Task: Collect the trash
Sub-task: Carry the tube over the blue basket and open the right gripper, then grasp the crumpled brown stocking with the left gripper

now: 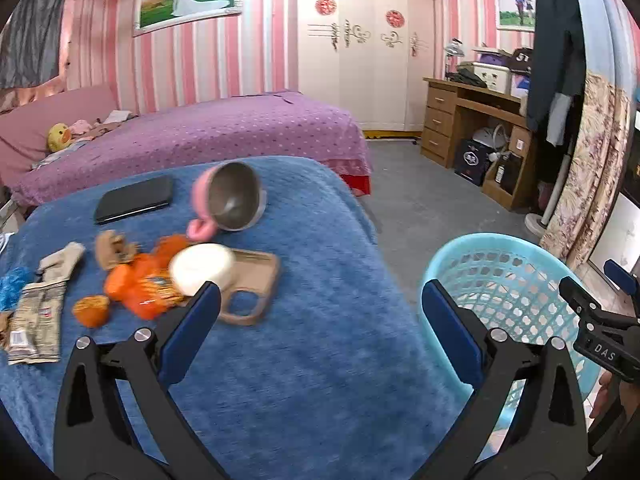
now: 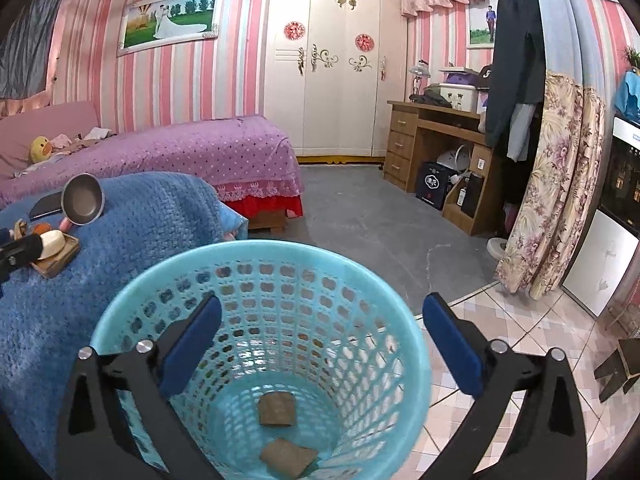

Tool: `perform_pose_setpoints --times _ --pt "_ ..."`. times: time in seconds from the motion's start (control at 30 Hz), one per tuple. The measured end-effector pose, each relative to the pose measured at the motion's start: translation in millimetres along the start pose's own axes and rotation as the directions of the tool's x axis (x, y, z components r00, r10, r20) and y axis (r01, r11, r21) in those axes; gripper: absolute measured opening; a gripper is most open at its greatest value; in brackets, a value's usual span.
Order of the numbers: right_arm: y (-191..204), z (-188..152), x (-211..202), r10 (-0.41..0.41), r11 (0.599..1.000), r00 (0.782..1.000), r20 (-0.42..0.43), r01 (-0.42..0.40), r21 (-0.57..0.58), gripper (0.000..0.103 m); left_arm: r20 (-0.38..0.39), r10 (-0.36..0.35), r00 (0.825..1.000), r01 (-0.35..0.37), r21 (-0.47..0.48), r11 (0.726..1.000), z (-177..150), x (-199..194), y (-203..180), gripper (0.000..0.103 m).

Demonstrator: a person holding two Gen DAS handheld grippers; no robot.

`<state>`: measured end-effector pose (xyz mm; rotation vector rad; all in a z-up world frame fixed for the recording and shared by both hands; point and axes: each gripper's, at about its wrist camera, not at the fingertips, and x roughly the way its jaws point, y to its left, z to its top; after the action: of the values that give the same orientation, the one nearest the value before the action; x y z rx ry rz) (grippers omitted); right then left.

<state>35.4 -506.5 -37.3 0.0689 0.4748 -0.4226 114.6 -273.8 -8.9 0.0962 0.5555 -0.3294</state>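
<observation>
The blue blanket [image 1: 280,360] fills the left wrist view from 6 to 10 o'clock, and only this view shows all that is spread across it. The turquoise basket [image 2: 360,280] comes next in size: the right wrist view looks straight down into it at 6 o'clock, while the left wrist view catches just its rim and mesh wall at 4 o'clock, beside the blanket's edge.

Only the right wrist view shows the basket's floor, where two brown crumpled scraps [image 2: 276,410] lie, one nearer the lens than the other.

On the blanket, in the left wrist view, one black case [image 1: 134,199] lies at 10 o'clock; one pink bowl [image 1: 232,202] with a metal inside, tipped on its side, sits just right of it; one brown phone case [image 1: 252,292] lies near the centre with one white round object [image 1: 202,274] on it. Left of that is the trash: one orange wrapper [image 1: 148,284], one orange peel-like piece [image 1: 91,310], one brown torn scrap [image 1: 114,248] and, at 9 o'clock, one printed beige wrapper [image 1: 38,316].

The left gripper [image 1: 320,308] stands spread wide over the blanket, nothing between its blue pads. The right gripper [image 2: 322,320] is likewise wide apart above the basket's mouth, gripping nothing.
</observation>
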Motion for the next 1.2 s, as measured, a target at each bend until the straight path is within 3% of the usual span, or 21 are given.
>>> perform_pose_setpoints --times 0.3,0.57,0.7,0.9,1.0,1.2 --pt "51.3 5.1 -15.5 0.01 1.0 1.0 -0.004 -0.01 -0.004 0.098 -0.001 0.104 0.995 -0.104 -0.028 0.994 -5.7 -35.4 83.0 0.097" --pt "114.0 10.0 -26.5 0.092 0.995 0.996 -0.001 -0.092 -0.023 0.098 -0.027 0.197 0.98 -0.199 -0.083 0.977 -19.2 -57.1 161.3 0.097" --pt "143.6 10.0 -30.5 0.13 0.99 0.992 -0.004 -0.13 -0.053 0.098 -0.043 0.269 0.962 -0.272 -0.117 0.955 -30.7 -67.9 204.0 0.097" --pt "171.1 9.9 -32.2 0.162 0.983 0.987 -0.022 -0.163 -0.085 0.098 -0.088 0.311 0.946 -0.323 -0.224 0.919 -46.6 -74.5 262.8 0.097" --pt "180.1 7.1 -33.2 0.162 0.982 0.986 -0.031 -0.164 -0.097 0.098 -0.099 0.345 0.933 -0.358 -0.223 0.906 -51.1 -73.7 283.0 0.097" --pt "189.6 5.1 -32.2 0.149 0.983 0.988 -0.046 -0.153 -0.1 0.098 -0.126 0.362 0.924 -0.381 -0.208 0.901 -61.9 -67.8 311.9 0.097"
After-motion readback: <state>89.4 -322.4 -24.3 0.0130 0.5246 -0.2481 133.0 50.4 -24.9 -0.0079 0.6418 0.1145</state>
